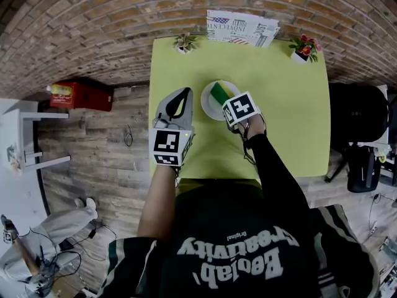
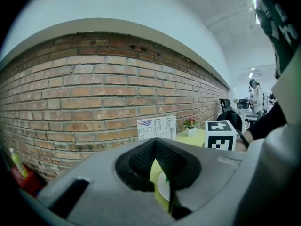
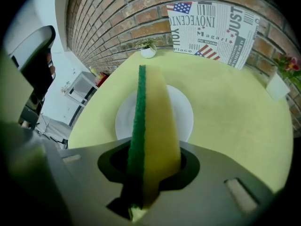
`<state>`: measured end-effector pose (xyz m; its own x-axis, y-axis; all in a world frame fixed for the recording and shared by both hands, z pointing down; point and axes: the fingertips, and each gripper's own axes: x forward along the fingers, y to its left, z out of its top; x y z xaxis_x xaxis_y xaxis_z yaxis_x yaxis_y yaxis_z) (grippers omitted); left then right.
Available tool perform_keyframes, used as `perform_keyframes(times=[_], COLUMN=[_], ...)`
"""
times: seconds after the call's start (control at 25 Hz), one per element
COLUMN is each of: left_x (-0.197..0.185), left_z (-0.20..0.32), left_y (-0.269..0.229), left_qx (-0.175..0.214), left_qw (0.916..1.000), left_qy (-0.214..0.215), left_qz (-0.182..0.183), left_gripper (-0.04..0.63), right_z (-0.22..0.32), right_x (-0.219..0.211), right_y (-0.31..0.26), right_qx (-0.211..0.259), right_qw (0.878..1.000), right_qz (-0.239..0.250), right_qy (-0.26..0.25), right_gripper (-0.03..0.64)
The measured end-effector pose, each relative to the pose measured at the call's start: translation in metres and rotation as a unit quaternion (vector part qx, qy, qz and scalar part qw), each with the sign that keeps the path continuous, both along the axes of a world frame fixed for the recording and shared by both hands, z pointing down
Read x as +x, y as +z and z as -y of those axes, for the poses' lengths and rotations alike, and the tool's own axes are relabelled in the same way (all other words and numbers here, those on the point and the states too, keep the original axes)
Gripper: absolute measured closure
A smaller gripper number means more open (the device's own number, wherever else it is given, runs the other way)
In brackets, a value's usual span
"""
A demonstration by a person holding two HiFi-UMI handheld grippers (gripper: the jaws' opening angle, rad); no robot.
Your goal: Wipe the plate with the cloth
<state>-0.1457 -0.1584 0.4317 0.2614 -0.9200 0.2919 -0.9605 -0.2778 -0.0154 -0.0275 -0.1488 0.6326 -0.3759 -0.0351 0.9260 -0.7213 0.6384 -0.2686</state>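
Right gripper view — right gripper [image 3: 146,169] pinches sponge [image 3: 155,121], hiding plate [image 3: 184,116] centre; left gripper [image 1: 183,94] closed

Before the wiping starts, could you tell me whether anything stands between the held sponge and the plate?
Nothing visible does: the sponge, clamped in the right tongs, is over the bare white plate; the left tongs are beside it.

white plate [image 3: 184,111], yellow-green sponge [image 3: 155,121], lime table [image 3: 230,117]

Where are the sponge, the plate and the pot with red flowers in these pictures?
sponge [image 3: 157,121], right gripper view, on its yellow face.
plate [image 3: 186,114], right gripper view, on its bare right side.
pot with red flowers [image 1: 300,56], head view, on the white pot.
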Motion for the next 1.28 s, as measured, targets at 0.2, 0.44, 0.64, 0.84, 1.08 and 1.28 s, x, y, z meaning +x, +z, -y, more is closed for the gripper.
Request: perform_keyframes(times=[0.2,0.44,0.64,0.84,1.08,1.28], left_x=[0.01,0.019,0.024,0.031,0.032,0.031], left_z=[0.002,0.007,0.013,0.016,0.015,0.011], left_y=[0.005,0.005,0.007,0.01,0.01,0.013], left_qx=[-0.005,-0.004,-0.004,-0.007,-0.01,-0.012], left_qw=[0.9999,0.9998,0.9998,0.9998,0.9998,0.9998], left_qy=[0.009,0.017,0.019,0.021,0.018,0.016], left_qz=[-0.003,-0.005,-0.006,0.0,0.001,0.002], left_gripper=[0.589,0.589,0.589,0.589,0.591,0.591], right_z=[0.005,0.011,0.014,0.017,0.017,0.014], right_x=[0.018,0.041,0.06,0.077,0.08,0.064], right_y=[-0.003,-0.007,-0.009,-0.008,-0.011,-0.02], right_qx=[0.004,0.016,0.022,0.023,0.023,0.023], right_qw=[1.0,0.999,0.999,0.998,0.998,0.999], right_qz=[-0.006,-0.022,-0.03,-0.034,-0.028,0.0], right_qy=[0.016,0.026,0.039,0.055,0.055,0.041], right_gripper=[0.486,0.486,0.486,0.486,0.486,0.488])
